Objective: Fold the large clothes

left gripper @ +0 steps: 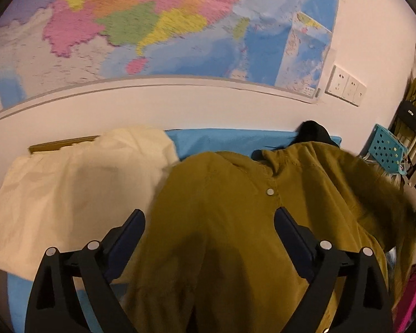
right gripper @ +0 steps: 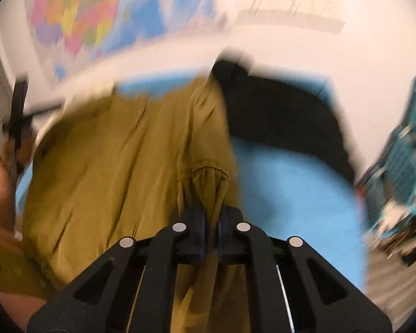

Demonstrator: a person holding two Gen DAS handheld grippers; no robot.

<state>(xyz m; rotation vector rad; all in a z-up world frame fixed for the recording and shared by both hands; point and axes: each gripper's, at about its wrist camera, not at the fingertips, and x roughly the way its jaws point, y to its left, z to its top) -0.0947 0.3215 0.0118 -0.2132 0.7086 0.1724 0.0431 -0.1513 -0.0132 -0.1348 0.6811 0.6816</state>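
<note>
On one blue bed point(left gripper: 230, 138), one olive coat point(left gripper: 235, 222): right claw point(right gripper: 212, 219) pinches it, left claw point(left gripper: 209, 222) gapes.

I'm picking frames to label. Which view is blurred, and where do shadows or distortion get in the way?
Right wrist view: heavy motion blur smears the map and black garment; only the right gripper, shut on the olive coat, is sharp. Left wrist view: mostly sharp, the open left gripper shadows the coat, and fisheye bends the map's lower edge.
</note>
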